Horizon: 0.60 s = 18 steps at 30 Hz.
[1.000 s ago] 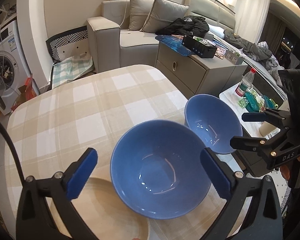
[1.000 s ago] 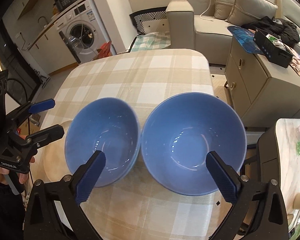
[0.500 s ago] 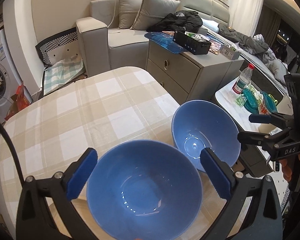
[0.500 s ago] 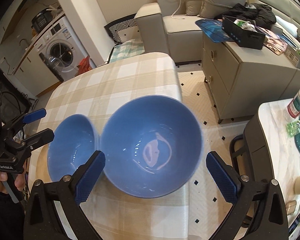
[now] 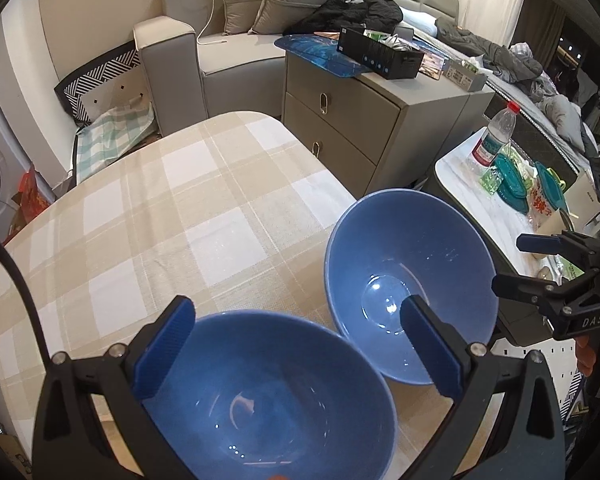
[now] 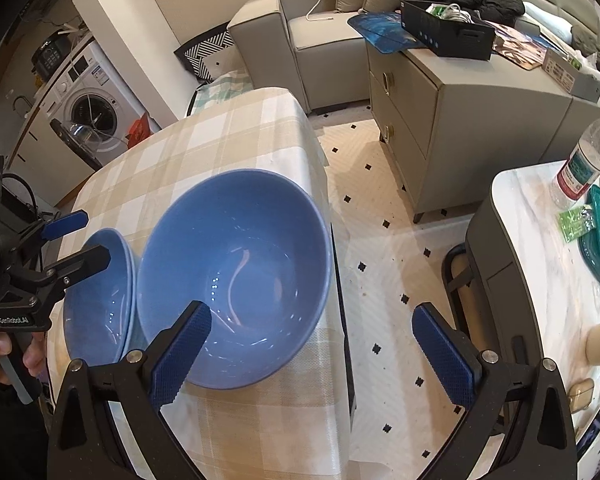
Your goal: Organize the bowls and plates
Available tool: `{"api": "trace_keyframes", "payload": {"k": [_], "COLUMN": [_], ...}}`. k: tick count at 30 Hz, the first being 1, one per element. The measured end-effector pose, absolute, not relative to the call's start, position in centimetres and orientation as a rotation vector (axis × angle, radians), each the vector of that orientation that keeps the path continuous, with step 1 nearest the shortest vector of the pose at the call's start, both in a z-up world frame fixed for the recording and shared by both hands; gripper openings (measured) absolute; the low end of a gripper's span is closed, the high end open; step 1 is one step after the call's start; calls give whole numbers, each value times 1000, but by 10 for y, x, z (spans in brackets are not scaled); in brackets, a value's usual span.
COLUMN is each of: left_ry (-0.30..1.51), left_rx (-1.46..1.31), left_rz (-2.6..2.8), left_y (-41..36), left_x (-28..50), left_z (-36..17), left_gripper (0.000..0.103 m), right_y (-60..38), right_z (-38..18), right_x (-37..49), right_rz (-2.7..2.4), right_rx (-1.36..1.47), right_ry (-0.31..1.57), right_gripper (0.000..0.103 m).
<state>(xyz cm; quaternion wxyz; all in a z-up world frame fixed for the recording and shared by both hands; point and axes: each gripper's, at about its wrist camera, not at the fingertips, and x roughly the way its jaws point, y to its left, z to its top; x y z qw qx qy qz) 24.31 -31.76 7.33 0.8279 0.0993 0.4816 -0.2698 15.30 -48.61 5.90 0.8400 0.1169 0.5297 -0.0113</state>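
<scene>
We see two blue bowls on the checked tablecloth (image 5: 188,216). In the left wrist view, the near bowl (image 5: 272,396) fills the lower centre between the spread fingers of the left gripper (image 5: 296,350), which grips nothing. The far bowl (image 5: 408,280) sits at centre right, tilted, beside the table edge. The right gripper (image 6: 312,354), jaws wide apart, hangs at the lower centre of its view, one pad over that bowl's rim.
</scene>
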Motion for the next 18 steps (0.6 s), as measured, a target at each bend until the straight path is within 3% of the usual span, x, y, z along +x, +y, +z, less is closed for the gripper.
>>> {"api": "trace_keyframes", "payload": {"k": [18], "left_ry": [1117], "left_rx": [281], "left_rz": [-596], "left_y": [-354], "left_x": [267], "left_z": [40], "left_gripper": [99], "right_y": [-497], "right_z": [16], "right_x": [161], "right_rz": [-18], "right_rx": [310], "right_ry": [1199], "right_gripper": [97]}}
